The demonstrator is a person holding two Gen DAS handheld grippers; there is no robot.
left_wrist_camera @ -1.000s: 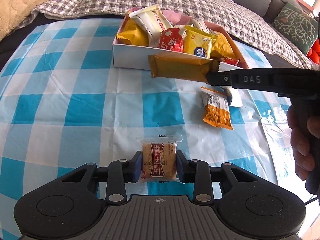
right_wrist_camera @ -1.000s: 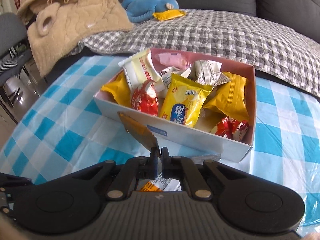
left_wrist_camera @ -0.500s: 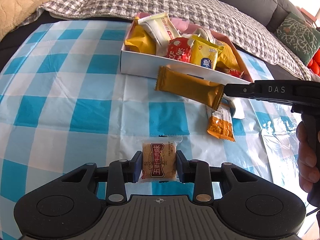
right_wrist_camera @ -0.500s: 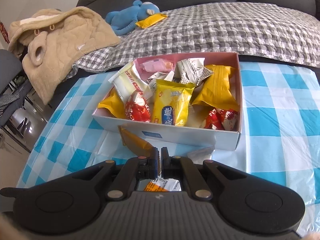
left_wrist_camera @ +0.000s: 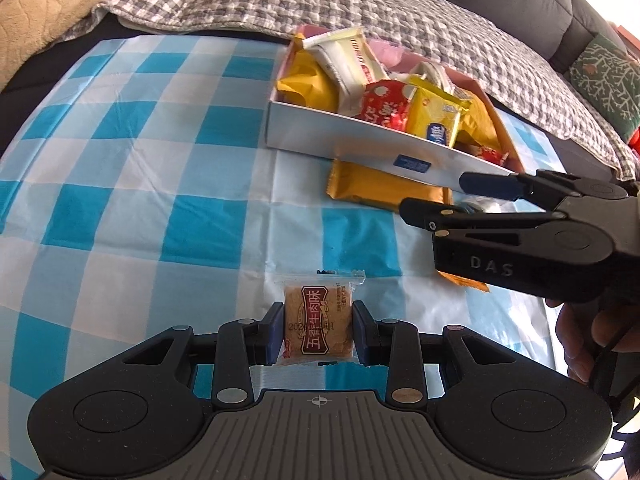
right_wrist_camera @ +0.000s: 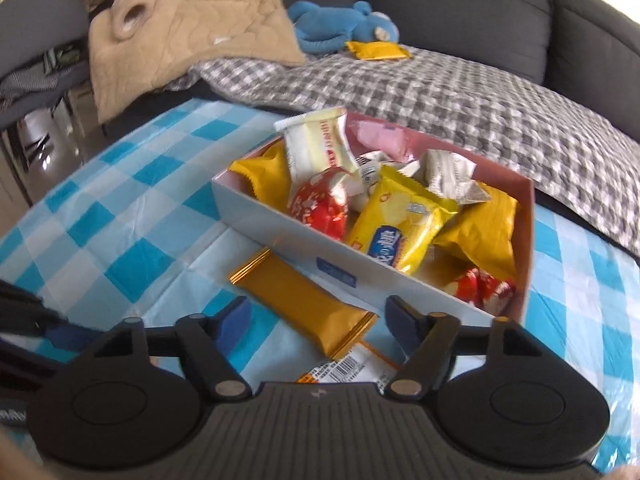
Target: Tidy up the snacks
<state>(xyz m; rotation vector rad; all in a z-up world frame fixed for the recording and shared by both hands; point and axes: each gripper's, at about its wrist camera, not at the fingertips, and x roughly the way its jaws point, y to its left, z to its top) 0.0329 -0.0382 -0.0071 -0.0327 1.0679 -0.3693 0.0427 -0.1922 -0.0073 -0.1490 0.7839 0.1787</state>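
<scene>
My left gripper (left_wrist_camera: 318, 334) is shut on a small clear-wrapped biscuit packet (left_wrist_camera: 318, 326), held just over the blue-checked tablecloth (left_wrist_camera: 140, 200). My right gripper (right_wrist_camera: 317, 312) (left_wrist_camera: 434, 196) has its jaws opening. The gold snack bar (right_wrist_camera: 304, 300) (left_wrist_camera: 380, 188) lies on the cloth between its fingers, and no pad touches it. The bar rests against the front wall of the white snack box (right_wrist_camera: 280, 236) (left_wrist_camera: 320, 136), which holds several packets. An orange-and-white packet (right_wrist_camera: 344, 372) (left_wrist_camera: 464, 282) lies on the cloth under the right gripper.
A dark sofa behind the table carries a grey checked blanket (right_wrist_camera: 440, 92), a tan quilted blanket (right_wrist_camera: 180, 32), a blue plush toy (right_wrist_camera: 340, 26) and a yellow packet (right_wrist_camera: 378, 50). A person's hand (left_wrist_camera: 580, 340) holds the right gripper at the right edge.
The right gripper has opened and let go of the gold bar, which dropped to the cloth in front of the box. The left gripper still holds the biscuit packet.
</scene>
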